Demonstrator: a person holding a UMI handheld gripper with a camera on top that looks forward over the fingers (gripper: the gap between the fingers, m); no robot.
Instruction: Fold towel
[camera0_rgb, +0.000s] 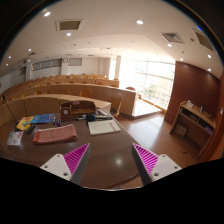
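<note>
A pink folded towel lies on the brown table, beyond my left finger and to its left. My gripper is held above the table, fingers wide apart, with nothing between them. The magenta pads show on both fingers. The towel is well ahead of the fingertips and not touched.
A colourful book lies behind the towel. A white paper pad lies at the table's far middle. A brown box stands at the far edge. Wooden benches stretch behind, and a shelf stands at right by the windows.
</note>
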